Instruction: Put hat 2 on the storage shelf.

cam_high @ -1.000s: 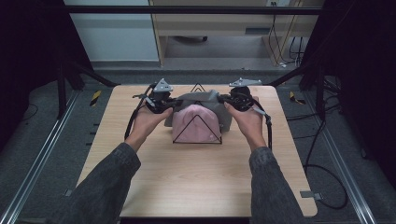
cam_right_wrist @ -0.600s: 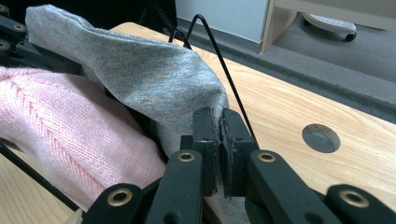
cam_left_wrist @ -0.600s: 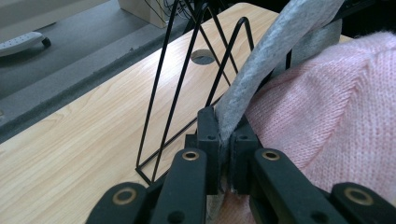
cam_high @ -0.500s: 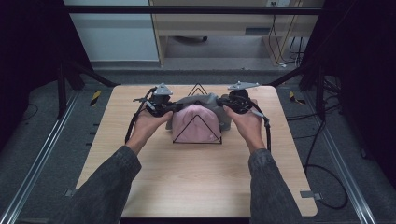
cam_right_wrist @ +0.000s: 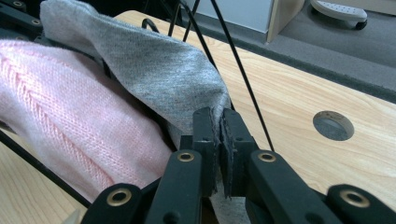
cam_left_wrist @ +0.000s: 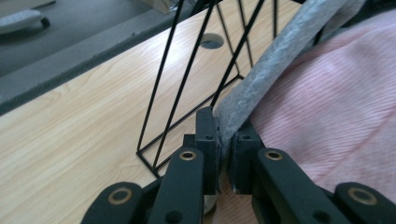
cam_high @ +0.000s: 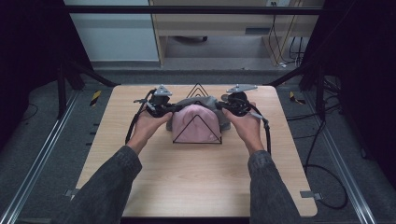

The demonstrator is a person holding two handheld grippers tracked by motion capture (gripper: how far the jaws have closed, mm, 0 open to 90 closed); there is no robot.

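A black wire rack (cam_high: 197,125) stands at the table's middle back with a pink knitted cloth (cam_high: 194,123) in it. A grey cloth (cam_high: 215,103) is draped over the pink one, stretched between my two grippers. My left gripper (cam_high: 173,108) is shut on the grey cloth's (cam_left_wrist: 275,60) left edge, beside the rack's wires (cam_left_wrist: 187,74). My right gripper (cam_high: 222,107) is shut on the grey cloth's (cam_right_wrist: 154,70) right edge, with the pink cloth (cam_right_wrist: 70,130) to its left. In their own views, the left gripper (cam_left_wrist: 225,140) and the right gripper (cam_right_wrist: 219,135) pinch fabric between their jaws.
The wooden table (cam_high: 187,177) has bare room in front of the rack and at both sides. A round cable hole (cam_right_wrist: 332,125) lies in the tabletop near the right gripper, another hole (cam_left_wrist: 213,41) behind the rack. Cables trail from both grippers. Metal rails flank the table.
Both grippers have shifted slightly inward and back along the rack with the grey cloth held between them, drawing it over the pink cloth.
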